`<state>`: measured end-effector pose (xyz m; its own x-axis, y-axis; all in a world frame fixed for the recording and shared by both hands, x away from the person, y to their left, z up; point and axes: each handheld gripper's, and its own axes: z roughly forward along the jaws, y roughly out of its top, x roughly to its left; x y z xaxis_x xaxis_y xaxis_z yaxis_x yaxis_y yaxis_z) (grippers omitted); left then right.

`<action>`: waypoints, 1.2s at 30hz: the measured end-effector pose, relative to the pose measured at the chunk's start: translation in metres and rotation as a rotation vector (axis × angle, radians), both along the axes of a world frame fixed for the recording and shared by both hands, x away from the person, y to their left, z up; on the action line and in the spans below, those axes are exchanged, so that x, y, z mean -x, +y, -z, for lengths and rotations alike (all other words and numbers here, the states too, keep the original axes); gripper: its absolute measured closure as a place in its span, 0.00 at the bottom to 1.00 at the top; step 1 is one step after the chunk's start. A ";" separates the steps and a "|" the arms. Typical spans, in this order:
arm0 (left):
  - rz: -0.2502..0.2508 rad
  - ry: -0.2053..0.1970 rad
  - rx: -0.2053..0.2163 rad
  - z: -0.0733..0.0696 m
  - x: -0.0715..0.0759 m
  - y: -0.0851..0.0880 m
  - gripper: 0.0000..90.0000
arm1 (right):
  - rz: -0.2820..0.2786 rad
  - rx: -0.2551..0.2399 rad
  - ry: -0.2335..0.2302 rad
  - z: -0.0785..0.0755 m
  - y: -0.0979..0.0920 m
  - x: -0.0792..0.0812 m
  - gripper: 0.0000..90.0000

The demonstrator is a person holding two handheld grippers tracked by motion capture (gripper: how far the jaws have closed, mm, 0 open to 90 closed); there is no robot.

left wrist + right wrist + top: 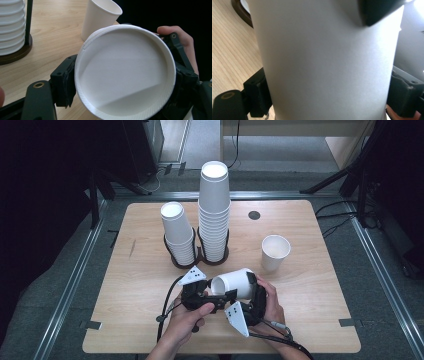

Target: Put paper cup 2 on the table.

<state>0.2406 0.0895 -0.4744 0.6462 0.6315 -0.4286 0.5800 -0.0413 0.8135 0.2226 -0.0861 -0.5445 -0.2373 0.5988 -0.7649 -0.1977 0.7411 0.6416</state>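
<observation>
A white paper cup (235, 282) lies on its side just above the wooden table (130, 320), near the front edge, held between both grippers. My left gripper (220, 294) comes from the left and is shut on the cup at its open mouth. In the left gripper view I look straight into the cup (125, 75), with a black pad (63, 85) against its rim, where a second edge suggests a nested cup. My right gripper (248, 289) holds the cup's body from the right. In the right gripper view the cup wall (324, 62) sits between both pads (258, 95).
Two stacks of upside-down white cups stand in a dark holder (200, 261) at mid-table: a short stack (177, 237) and a tall stack (215, 210). A single upright cup (275, 252) stands to the right of them. A small dark hole (254, 215) marks the far side.
</observation>
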 end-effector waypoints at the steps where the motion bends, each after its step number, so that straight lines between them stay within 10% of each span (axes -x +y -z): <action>1: 0.001 0.000 0.001 0.000 0.000 0.000 0.26 | -0.001 0.001 -0.001 0.000 0.000 0.000 0.11; 19: -0.095 -0.082 0.061 -0.005 -0.004 0.023 0.27 | -0.040 -0.114 0.040 -0.011 -0.010 0.003 0.00; 36: -0.211 -0.293 0.162 -0.006 0.006 0.026 0.27 | -0.033 -0.777 0.414 -0.057 -0.055 -0.007 0.00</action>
